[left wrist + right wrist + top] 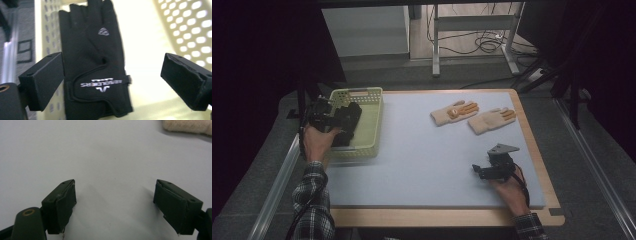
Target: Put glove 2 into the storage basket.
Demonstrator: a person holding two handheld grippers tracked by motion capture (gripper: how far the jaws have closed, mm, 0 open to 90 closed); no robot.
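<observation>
Black glove (95, 62) lies in the basket (190, 22) — both hand-held grippers spread wide, empty.

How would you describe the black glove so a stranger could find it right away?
Look at the pale yellow basket at the table's left edge. The black glove lies inside it, fingerless, with white lettering on its wrist strap; the two gloves out on the mat are beige.

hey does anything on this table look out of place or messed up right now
Nothing stands out. The black glove lies flat in the yellow basket, released from the open left tongs. Two beige gloves lie side by side on the mat, neither damaged. The right tongs are open over bare mat.
</observation>
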